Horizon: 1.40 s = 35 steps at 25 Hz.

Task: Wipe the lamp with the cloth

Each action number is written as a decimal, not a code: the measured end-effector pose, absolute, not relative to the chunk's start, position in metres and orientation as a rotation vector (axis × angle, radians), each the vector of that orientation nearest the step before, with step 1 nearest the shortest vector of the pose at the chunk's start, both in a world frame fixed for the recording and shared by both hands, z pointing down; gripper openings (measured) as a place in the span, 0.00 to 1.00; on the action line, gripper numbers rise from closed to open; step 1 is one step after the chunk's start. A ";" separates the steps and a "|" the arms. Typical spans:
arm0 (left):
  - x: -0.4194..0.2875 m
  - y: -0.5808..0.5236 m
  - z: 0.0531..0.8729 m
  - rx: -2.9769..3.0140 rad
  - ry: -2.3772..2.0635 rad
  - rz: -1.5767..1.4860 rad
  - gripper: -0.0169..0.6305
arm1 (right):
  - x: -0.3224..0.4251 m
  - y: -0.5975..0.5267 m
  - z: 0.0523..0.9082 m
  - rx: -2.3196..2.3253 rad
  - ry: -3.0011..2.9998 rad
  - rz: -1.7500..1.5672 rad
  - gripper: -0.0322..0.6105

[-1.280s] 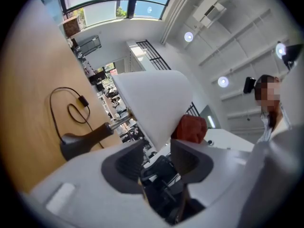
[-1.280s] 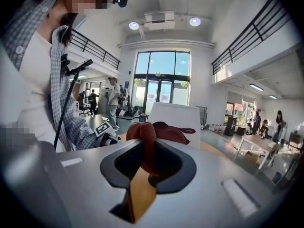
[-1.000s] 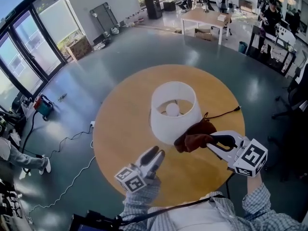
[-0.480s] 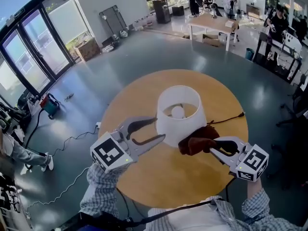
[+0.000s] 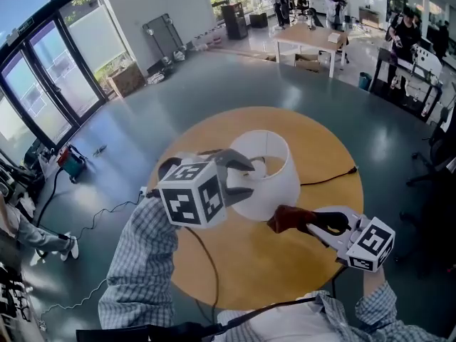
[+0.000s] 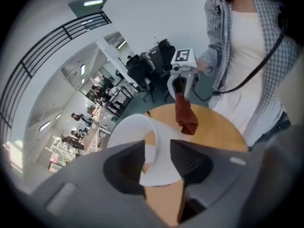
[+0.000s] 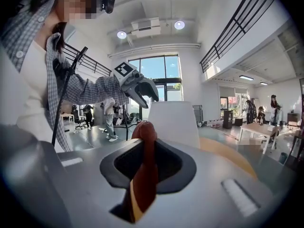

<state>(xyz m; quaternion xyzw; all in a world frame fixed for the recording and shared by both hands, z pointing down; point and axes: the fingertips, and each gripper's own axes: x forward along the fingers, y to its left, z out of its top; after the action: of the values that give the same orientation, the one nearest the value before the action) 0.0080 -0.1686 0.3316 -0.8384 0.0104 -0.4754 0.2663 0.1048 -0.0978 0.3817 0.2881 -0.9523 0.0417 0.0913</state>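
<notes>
Cloth [image 5: 287, 218] clamped in right hand-held gripper [image 5: 312, 223]; left hand-held gripper [image 5: 246, 179] closing astride lamp [image 5: 276, 185] rim.

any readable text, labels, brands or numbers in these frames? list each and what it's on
No readable text in any view.
On the left marker cube and the right marker cube: black-and-white square patterns only, no letters or digits.
On the lamp shade: nothing, plain white.
On the cloth: no label visible.
Background desks and boxes: too small to read.
</notes>
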 end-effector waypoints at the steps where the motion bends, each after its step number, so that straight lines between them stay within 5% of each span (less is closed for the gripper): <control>1: 0.009 -0.170 0.332 -2.233 0.009 -1.315 0.28 | 0.106 -0.096 0.382 0.858 -2.828 0.127 0.16; 9: 0.004 -0.168 0.357 -2.110 -0.174 -1.534 0.28 | 0.114 -0.094 0.376 0.907 -2.851 0.168 0.16; 35: -0.061 -0.200 0.343 -2.526 0.346 -1.195 0.16 | 0.128 -0.121 0.373 1.095 -2.864 0.303 0.16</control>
<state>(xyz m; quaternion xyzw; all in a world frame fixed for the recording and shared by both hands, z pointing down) -0.0605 -0.1998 0.3431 -0.8852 0.1212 -0.4188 0.1621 0.1282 -0.1209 0.3732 0.3553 -0.9291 0.0982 0.0301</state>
